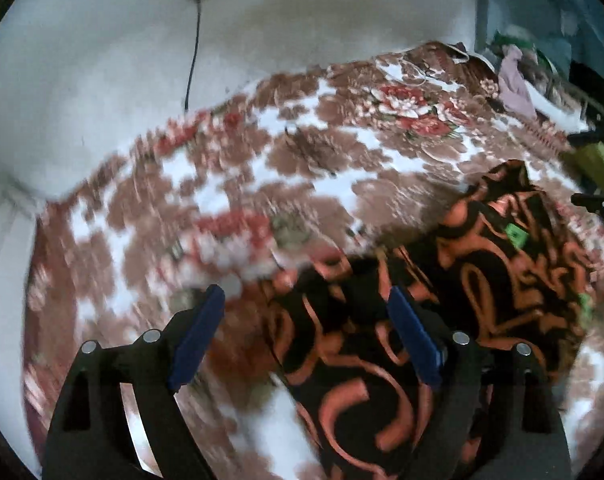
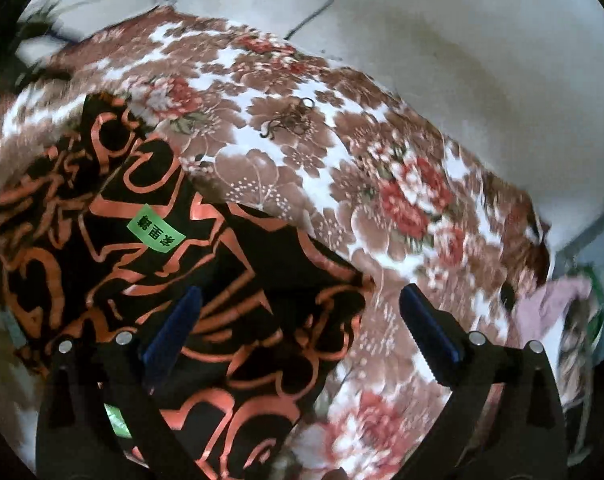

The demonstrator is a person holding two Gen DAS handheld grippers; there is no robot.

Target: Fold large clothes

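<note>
The black and orange cloth (image 1: 442, 312) (image 2: 162, 240) lies on the flowery bed (image 1: 302, 152) (image 2: 342, 160), under both grippers, left (image 1: 306, 308) and right (image 2: 302, 308). Both jaws are wide open, holding nothing.

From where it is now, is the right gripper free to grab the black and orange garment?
Probably yes. The right gripper is open just above the garment, which lies flat on the floral blanket, with nothing between them.

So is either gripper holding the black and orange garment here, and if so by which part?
Nothing is held. The left gripper and right gripper are both open above the garment, which lies on the floral blanket.
</note>
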